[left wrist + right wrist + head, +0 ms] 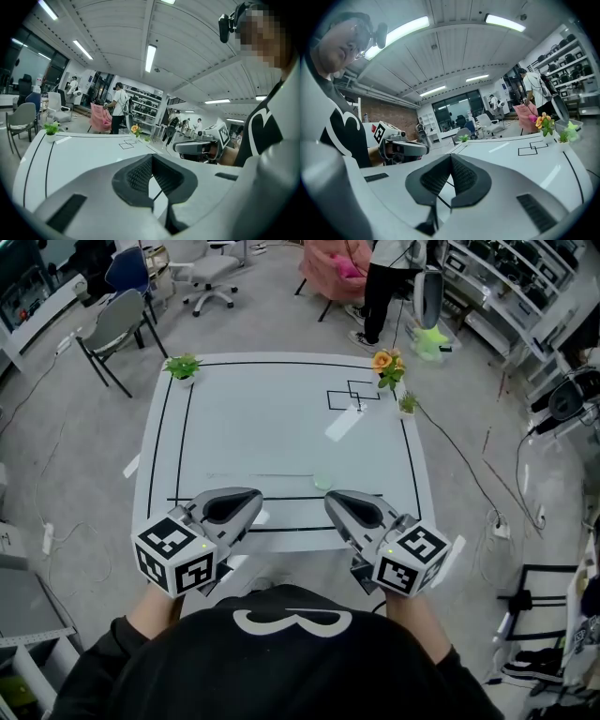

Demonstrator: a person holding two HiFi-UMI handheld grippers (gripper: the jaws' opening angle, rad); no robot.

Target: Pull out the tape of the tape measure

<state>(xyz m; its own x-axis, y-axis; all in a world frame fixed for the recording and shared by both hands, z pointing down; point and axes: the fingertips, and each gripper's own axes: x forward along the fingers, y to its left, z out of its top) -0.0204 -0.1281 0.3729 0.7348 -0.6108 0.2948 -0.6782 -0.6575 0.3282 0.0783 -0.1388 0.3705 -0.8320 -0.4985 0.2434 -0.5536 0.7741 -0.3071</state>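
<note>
Currently both tools hang low in the head view, over the near edge of a white square worktop [281, 427] marked with black lines. The left tool [251, 499] — grey and white plastic, with a cube of black-and-white square markers at its back — sits at lower left. Its dark ribbed pads are pressed together with nothing between them. The right tool [332, 502], of the same make, sits at lower right and is likewise closed and empty; its own view shows the pads meeting at the tip. A gap separates the two tips.

Just above that gap, near the front black line, lies a small pale-green round object [322, 481] — too small to say for certain that it is the tape measure. Neither tool touches it.

Higher up, right of centre, a white strip [344, 423] lies slanted below two overlapping black-outlined rectangles [352, 393]. A small green plant in a white pot [183, 367] stands at the worktop's upper-left corner. An orange flower in a pot [385, 365] stands at the upper-right corner, with another little green plant [407, 404] just below it. A grey chair [112, 326] stands on the floor at upper left.
</note>
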